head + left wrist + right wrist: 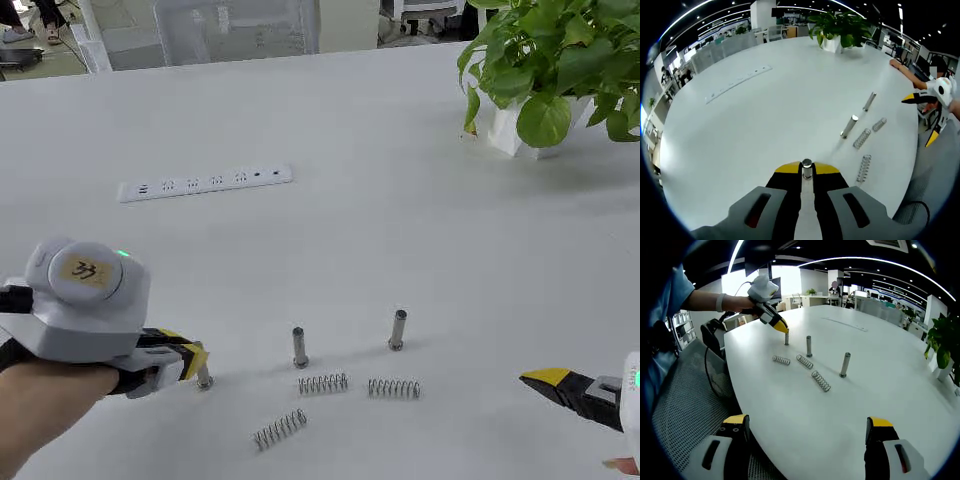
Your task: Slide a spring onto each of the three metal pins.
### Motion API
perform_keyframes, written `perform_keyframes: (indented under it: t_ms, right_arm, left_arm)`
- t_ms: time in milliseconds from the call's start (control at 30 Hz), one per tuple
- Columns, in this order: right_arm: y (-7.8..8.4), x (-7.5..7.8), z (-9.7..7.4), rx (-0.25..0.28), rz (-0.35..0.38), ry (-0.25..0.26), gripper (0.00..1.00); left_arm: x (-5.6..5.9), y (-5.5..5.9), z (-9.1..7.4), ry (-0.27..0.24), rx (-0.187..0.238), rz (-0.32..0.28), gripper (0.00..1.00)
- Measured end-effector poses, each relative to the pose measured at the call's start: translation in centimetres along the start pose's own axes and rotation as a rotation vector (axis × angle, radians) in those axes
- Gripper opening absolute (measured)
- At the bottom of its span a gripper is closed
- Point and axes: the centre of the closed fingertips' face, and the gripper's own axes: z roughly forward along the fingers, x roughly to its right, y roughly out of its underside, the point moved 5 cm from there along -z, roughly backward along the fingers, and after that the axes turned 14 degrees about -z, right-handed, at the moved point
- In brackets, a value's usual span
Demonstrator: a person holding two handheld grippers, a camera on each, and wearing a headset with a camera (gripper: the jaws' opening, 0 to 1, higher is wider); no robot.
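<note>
Three short metal pins stand upright on the white table [400, 220]. My left gripper [193, 362] is shut on the left pin [204, 379], which shows between its yellow tips [806, 165]. The middle pin [299, 346] and the right pin [397, 329] stand free. Three springs lie flat in front of them: one [322, 383], another [393, 387], and a third [279, 428] nearer me. My right gripper [807, 422] is open and holds nothing, low at the right [562, 386], well apart from the springs [804, 361].
A white power strip [205, 183] lies at the back left. A potted plant [550, 70] stands at the back right. Chairs stand past the far edge. The near table edge runs just under my right gripper [765, 450].
</note>
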Motion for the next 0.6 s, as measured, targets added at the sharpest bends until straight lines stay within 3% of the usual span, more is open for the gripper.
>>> perform_keyframes:
  t_ms: [600]
  right_arm:
    - [-0.1, -0.22, 0.05, 0.001, -0.003, -0.005, 0.97]
  left_arm:
    - [-0.08, 0.59, -0.38, -0.004, 0.016, -0.006, 0.05]
